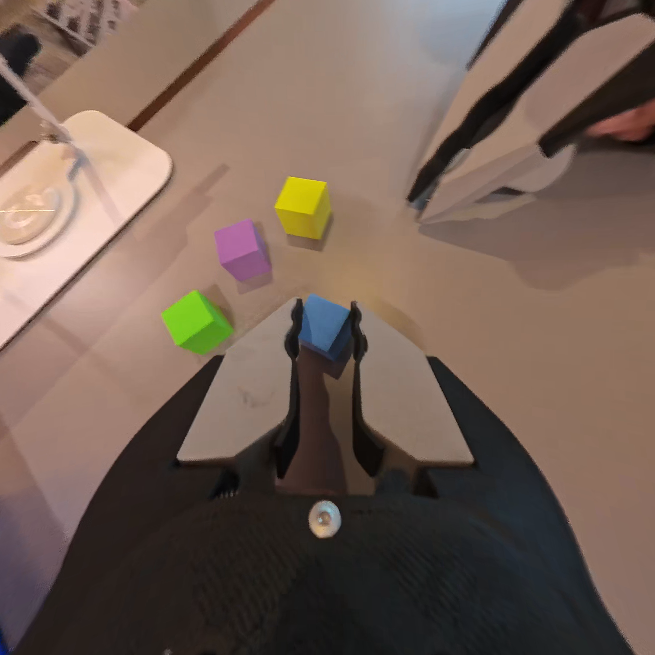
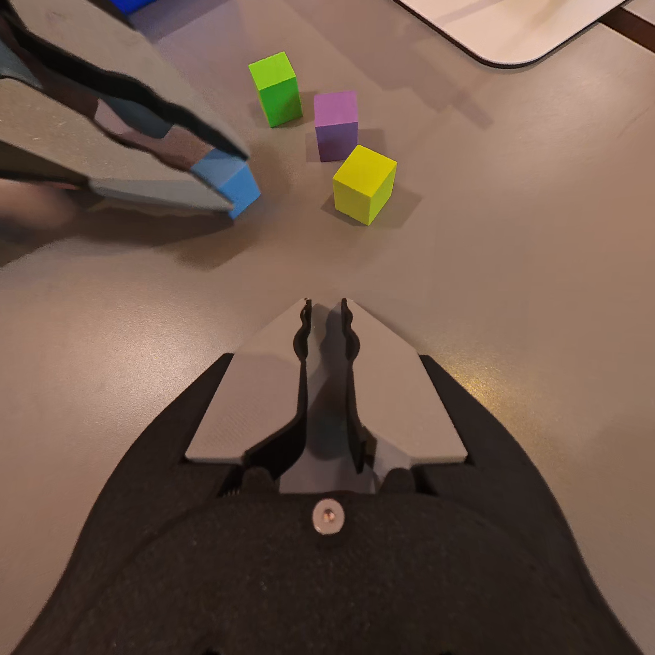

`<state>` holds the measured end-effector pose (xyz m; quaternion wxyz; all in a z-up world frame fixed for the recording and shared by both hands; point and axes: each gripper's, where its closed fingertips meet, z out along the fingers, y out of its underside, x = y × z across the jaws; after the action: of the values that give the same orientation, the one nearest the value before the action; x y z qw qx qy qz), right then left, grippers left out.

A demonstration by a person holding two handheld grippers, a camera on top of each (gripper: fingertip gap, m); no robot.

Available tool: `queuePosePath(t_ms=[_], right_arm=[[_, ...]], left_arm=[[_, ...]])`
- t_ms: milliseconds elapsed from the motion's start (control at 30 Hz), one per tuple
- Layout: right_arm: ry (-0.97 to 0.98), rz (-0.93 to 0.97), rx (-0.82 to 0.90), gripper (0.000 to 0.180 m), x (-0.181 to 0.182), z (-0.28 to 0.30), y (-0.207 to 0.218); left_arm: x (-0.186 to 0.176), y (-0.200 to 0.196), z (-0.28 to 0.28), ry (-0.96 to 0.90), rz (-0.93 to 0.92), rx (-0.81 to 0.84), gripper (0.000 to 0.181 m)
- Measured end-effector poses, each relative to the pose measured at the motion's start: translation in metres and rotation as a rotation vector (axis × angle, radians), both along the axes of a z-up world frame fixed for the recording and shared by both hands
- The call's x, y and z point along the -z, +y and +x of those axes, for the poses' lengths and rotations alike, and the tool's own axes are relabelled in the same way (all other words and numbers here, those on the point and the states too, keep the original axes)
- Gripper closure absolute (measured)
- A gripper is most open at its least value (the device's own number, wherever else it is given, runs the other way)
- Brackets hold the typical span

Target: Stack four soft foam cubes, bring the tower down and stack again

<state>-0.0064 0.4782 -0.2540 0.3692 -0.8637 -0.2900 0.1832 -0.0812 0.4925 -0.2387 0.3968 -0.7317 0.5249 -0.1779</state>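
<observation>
My left gripper [image 1: 324,308] is shut on a blue foam cube [image 1: 320,328], held at the fingertips just above the beige table. In the right wrist view the left gripper [image 2: 238,182] comes in from the left with the blue cube [image 2: 241,188]. A green cube [image 1: 195,322] [image 2: 276,88], a purple cube [image 1: 242,250] [image 2: 336,124] and a yellow cube [image 1: 303,207] [image 2: 365,184] lie apart in a loose arc on the table. My right gripper [image 2: 325,303] is slightly open and empty, short of the yellow cube. It also shows in the left wrist view [image 1: 418,209].
A white mat [image 1: 124,159] [image 2: 514,28] with a glass dish [image 1: 28,216] lies beside the cubes. A dark seam [image 1: 198,67] runs across the table behind them. A blue object [image 2: 131,4] sits at the top edge. A hand [image 1: 623,124] holds the right gripper. The grippers' ends are close to 9 cm from one another.
</observation>
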Motion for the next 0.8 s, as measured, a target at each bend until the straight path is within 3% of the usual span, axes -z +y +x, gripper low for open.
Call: queuePosePath(t_ms=[233,400,467,633,800], right_arm=[[0.003,-0.002,0.0,0.164,0.0,0.001,-0.001],[0.002,0.0,0.0,0.164,0.0,0.001,-0.001],[0.005,-0.003,-0.001,0.164,0.0,0.001,-0.001],[-0.004,0.004,-0.003,0.163,0.0,0.001,-0.002],[-0.014,0.011,-0.004,0.163,0.0,0.001,-0.002]], left_arm=[[-0.001,-0.064,0.002,0.01,-0.109,0.149,0.156],[-0.005,-0.069,0.007,0.017,-0.072,0.172,0.154],[-0.018,-0.073,0.009,-0.069,-0.118,0.193,0.14],[-0.052,-0.052,-0.005,-0.241,-0.128,0.122,0.137],[-0.037,-0.013,-0.03,-0.174,-0.064,-0.012,0.142]])
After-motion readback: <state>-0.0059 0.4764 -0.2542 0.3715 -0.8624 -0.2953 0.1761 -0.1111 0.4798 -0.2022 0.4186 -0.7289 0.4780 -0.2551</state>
